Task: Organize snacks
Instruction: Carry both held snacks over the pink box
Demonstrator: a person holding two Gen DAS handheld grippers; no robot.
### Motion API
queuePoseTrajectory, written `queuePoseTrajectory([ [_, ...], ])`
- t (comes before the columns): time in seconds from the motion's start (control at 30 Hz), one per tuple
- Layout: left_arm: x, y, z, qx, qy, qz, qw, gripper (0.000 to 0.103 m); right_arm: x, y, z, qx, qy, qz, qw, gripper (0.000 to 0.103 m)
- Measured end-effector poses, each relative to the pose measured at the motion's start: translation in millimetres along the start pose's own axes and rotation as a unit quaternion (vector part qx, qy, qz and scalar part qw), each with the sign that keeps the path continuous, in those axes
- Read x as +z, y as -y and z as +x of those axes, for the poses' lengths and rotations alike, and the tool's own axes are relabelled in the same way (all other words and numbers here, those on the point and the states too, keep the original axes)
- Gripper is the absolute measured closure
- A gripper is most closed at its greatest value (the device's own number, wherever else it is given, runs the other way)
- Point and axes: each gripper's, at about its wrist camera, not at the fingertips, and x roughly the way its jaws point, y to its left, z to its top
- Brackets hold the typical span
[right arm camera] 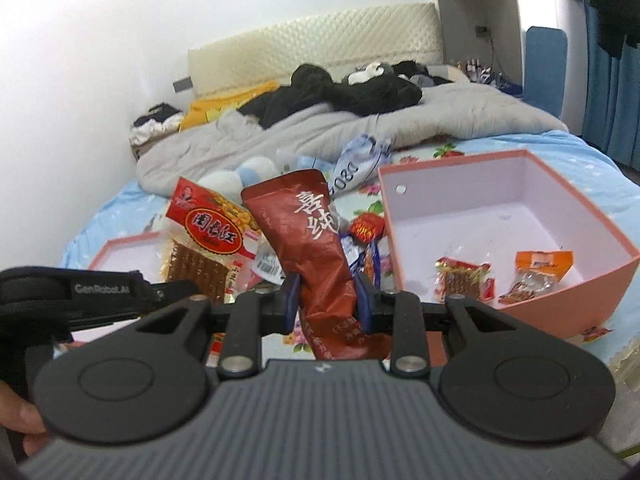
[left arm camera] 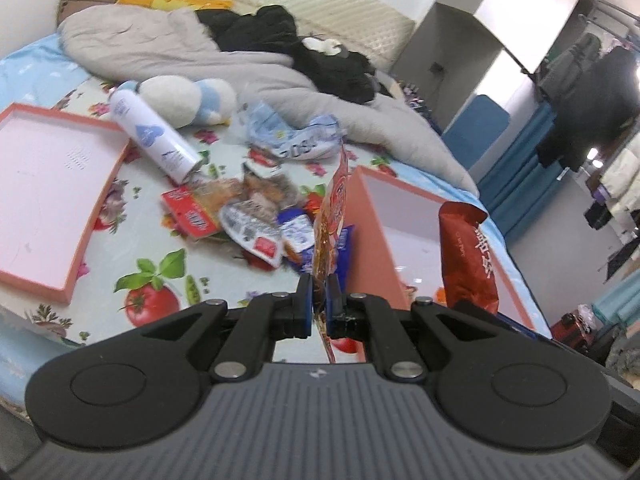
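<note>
With both packets lifted, we carry the flat red-and-yellow packet (left arm camera: 331, 216) pinched in the left gripper (left arm camera: 319, 300) and the dark red pouch (right arm camera: 312, 240) clamped in the right gripper (right arm camera: 326, 300) toward the pink box (right arm camera: 600, 216), where each pair of fingers must part.

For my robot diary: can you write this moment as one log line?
left hand-held gripper: shut on flat orange snack packet | right hand-held gripper: shut on dark red pouch | pink box: two snacks inside
</note>
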Motion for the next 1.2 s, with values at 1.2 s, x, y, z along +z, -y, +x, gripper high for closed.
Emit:
queuePoseTrajectory([
  [1.2,50,154,211,-0.061,-0.111,0.101,0.9868,0.096,35,176,91,-0.081,-0.041,0.07,0.993,0.07],
])
